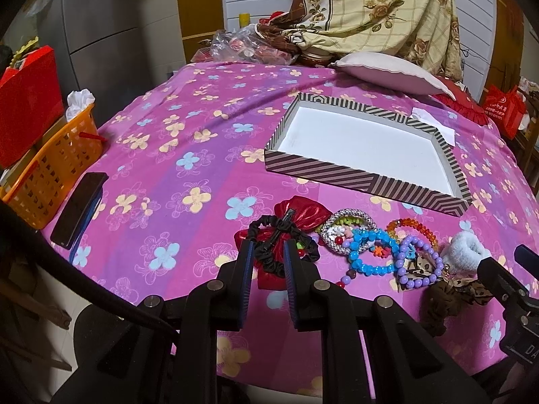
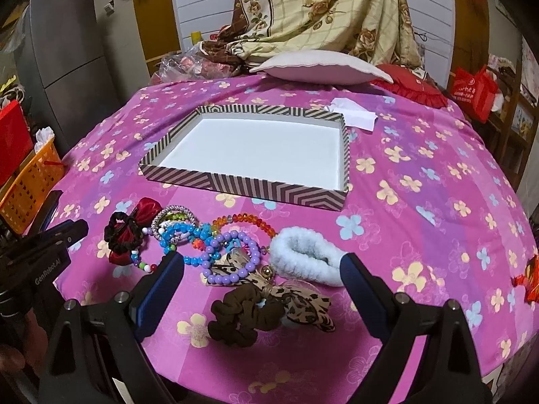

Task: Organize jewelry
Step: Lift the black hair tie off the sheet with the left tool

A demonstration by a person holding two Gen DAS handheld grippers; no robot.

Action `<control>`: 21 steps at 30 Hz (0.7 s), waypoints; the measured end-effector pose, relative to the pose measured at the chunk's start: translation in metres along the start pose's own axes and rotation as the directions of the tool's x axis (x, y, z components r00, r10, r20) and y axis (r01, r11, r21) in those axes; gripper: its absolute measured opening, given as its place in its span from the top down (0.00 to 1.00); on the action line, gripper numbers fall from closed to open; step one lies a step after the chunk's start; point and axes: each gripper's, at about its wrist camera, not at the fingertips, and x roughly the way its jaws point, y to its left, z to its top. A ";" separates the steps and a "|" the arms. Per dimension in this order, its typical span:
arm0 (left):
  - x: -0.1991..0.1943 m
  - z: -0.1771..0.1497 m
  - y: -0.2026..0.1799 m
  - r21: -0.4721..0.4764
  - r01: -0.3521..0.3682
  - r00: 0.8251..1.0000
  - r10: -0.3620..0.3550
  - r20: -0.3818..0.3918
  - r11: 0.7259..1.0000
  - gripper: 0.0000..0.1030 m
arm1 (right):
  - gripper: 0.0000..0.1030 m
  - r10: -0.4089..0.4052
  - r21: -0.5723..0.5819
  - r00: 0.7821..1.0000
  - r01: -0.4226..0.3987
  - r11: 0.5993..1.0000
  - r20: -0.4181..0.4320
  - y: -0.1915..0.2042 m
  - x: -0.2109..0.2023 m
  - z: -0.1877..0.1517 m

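Left gripper (image 1: 267,252) narrow, apparently pinching frilly black scrunchie (image 1: 269,235); right gripper (image 2: 262,269) wide, empty; striped cardboard tray (image 2: 249,181) beyond, clear cloth between.

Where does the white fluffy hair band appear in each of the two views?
Left wrist view: white fluffy hair band at the far right, right end of the jewelry row.
Right wrist view: it lies centre-right, just inside the right claw's right finger.
Shared landmark: the striped box, behind the row in both.

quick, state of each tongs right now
left tongs: partly open around the black fabric scrunchie, grip cannot be told
right tongs: wide open, holding nothing
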 end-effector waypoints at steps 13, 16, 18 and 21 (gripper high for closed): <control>0.001 0.003 0.013 -0.038 0.047 0.999 -0.048 -0.020 0.998 0.87 | 0.07 0.002 0.012 1.000 -0.002 1.000 -0.007 -0.013 0.000 0.001; 0.007 0.005 0.027 -0.074 0.077 0.996 -0.081 -0.046 0.994 0.86 | 0.07 0.011 0.021 1.000 -0.010 1.000 -0.015 -0.020 0.003 0.000; 0.012 0.006 0.037 -0.096 0.105 0.992 -0.112 -0.061 0.990 0.80 | 0.07 0.022 0.023 1.000 -0.022 1.000 -0.021 -0.025 0.005 -0.001; 0.021 0.008 0.048 -0.126 0.147 0.984 -0.158 -0.084 0.981 0.78 | 0.07 0.015 0.034 1.000 -0.014 0.999 -0.024 -0.035 0.007 0.000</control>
